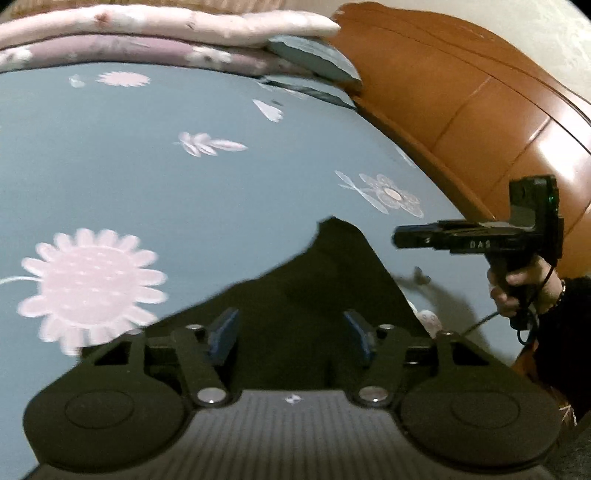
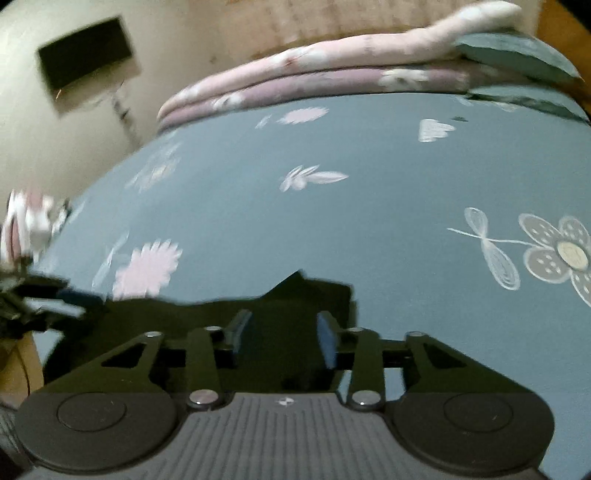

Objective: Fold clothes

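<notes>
A black garment (image 1: 325, 266) lies on the blue flowered bed sheet (image 1: 184, 184), one corner pointing away from me. My left gripper (image 1: 291, 332) hovers over its near part, blue pads wide apart and not pressing the cloth. At the right, a hand (image 1: 517, 291) holds my right gripper (image 1: 400, 238) side-on above the sheet, just past the garment's edge. In the right wrist view, the right gripper (image 2: 283, 334) is open over the same black garment (image 2: 295, 295), nothing pinched. The left gripper (image 2: 37, 302) is a blur at the far left.
Folded pink quilts (image 1: 147, 33) and a grey-blue pillow (image 1: 314, 59) are stacked along the bed's far side. A wooden headboard (image 1: 461, 92) borders the bed on the right. In the right wrist view, the sheet's (image 2: 332, 221) left edge drops off toward a wall with a dark rectangle (image 2: 85, 51).
</notes>
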`<action>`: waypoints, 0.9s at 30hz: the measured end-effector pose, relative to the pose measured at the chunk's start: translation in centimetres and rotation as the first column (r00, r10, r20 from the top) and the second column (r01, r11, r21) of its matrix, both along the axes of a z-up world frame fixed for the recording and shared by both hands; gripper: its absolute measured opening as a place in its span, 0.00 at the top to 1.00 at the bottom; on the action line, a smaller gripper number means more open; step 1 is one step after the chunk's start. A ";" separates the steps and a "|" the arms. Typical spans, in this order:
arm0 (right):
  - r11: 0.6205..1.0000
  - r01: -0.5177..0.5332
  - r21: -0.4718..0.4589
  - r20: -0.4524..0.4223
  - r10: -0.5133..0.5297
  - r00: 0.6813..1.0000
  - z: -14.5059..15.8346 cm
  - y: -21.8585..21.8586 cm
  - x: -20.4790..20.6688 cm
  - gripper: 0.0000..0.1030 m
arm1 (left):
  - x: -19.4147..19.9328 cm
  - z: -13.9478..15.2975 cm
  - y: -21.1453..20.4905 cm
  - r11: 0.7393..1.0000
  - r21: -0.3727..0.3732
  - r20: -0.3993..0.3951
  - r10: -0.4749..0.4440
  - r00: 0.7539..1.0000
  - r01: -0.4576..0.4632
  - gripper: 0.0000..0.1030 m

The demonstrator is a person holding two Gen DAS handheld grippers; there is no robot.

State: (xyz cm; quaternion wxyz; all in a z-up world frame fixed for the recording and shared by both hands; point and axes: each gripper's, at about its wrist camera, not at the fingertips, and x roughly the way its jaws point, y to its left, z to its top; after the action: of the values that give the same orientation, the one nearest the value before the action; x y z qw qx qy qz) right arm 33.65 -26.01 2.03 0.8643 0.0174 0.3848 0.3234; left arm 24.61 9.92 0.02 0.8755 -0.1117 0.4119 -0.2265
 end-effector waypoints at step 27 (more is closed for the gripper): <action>0.998 0.028 -0.061 -0.013 -0.029 0.999 -3.0 3.4 1.7 0.36 | -2.6 -2.8 2.8 0.985 0.096 -0.126 0.153 0.980 -0.141 0.68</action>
State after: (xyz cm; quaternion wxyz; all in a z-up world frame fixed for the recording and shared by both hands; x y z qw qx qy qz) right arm 35.38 -22.57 -0.98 0.8664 -0.0012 0.4001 0.2988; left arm 21.98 12.71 -2.75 0.8645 -0.1186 0.4694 -0.1350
